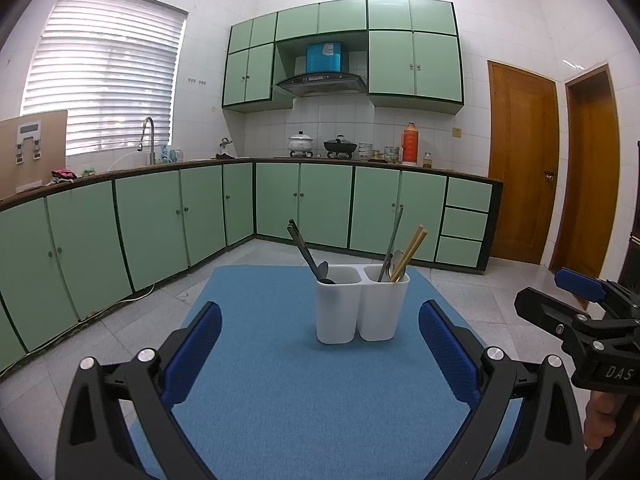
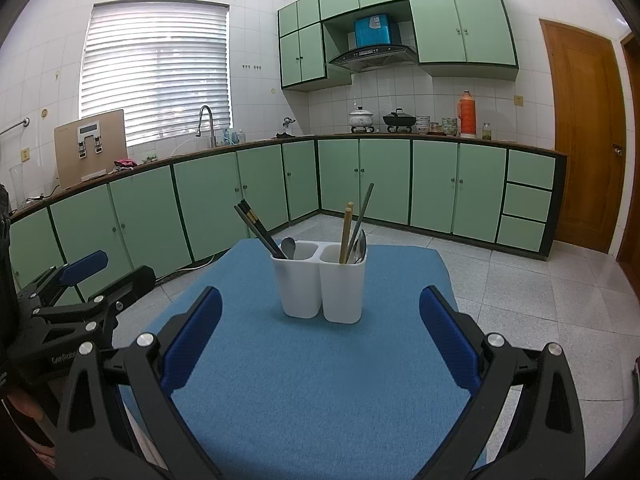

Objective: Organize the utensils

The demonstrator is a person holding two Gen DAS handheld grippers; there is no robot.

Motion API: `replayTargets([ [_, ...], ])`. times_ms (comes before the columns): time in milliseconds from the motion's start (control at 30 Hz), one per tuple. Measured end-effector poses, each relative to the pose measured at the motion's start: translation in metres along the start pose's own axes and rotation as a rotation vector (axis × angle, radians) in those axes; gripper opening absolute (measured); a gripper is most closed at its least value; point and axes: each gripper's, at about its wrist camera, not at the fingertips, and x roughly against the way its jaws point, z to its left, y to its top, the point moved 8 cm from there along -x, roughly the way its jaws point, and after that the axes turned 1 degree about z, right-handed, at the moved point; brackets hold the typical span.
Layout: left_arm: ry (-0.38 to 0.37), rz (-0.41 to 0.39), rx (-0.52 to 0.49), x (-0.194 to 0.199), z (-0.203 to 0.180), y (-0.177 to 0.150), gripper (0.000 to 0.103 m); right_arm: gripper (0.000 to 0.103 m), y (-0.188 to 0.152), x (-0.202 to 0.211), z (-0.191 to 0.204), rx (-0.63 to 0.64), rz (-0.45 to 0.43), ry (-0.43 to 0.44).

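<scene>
From the left wrist view, the left tongs (image 1: 320, 354) are hanging wide apart over the near part of the blue worktop (image 1: 256, 392), gripping nothing. Beyond them, toward the far edge of the blue surface, the white two-compartment holder (image 1: 360, 308) is standing upright. Its left compartment is carrying dark chopsticks (image 1: 302, 246) leaning out to the left, with a dark spoon (image 1: 323, 272) beside them. Its right compartment is carrying a grey long-handled utensil (image 1: 394, 236), a metal spoon (image 1: 396, 260) and wooden chopsticks (image 1: 412, 250) leaning right. To the right of the holder and well apart from it, the right tongs (image 1: 560, 300) are showing side-on with a person's hand (image 1: 600, 420) below; from this angle I cannot tell their spread.

From the right wrist view, the right tongs (image 2: 320, 338) are likewise gaping wide and empty, pointing straight at the holder (image 2: 320, 288), which is sitting near the middle of the worktop (image 2: 320, 380). Dark chopsticks (image 2: 260, 232) and a dark spoon (image 2: 288, 247) are filling the left compartment; wooden chopsticks (image 2: 346, 232), the grey utensil (image 2: 362, 216) and the metal spoon (image 2: 360, 246) are crowding the right one. The left tongs (image 2: 96, 276) are waiting off to the left of the holder.

Nothing is lying loose on the blue surface, so either the sorting is looking finished or a regrouping is about to begin; I cannot tell which. If more is wanted, the next move is calling for one pair of tongs to reach forward to the holder, narrow onto a single handle above the rim, and lift it straight up without tipping the light holder.
</scene>
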Motion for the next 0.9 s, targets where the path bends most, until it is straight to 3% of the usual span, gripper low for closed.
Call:
replayTargets([
  [900, 0.009, -0.005, -0.007, 0.0017, -0.0005, 0.0010, 0.097, 0.096, 0.0010, -0.0014, 0.0028, 0.001, 0.001, 0.000],
])
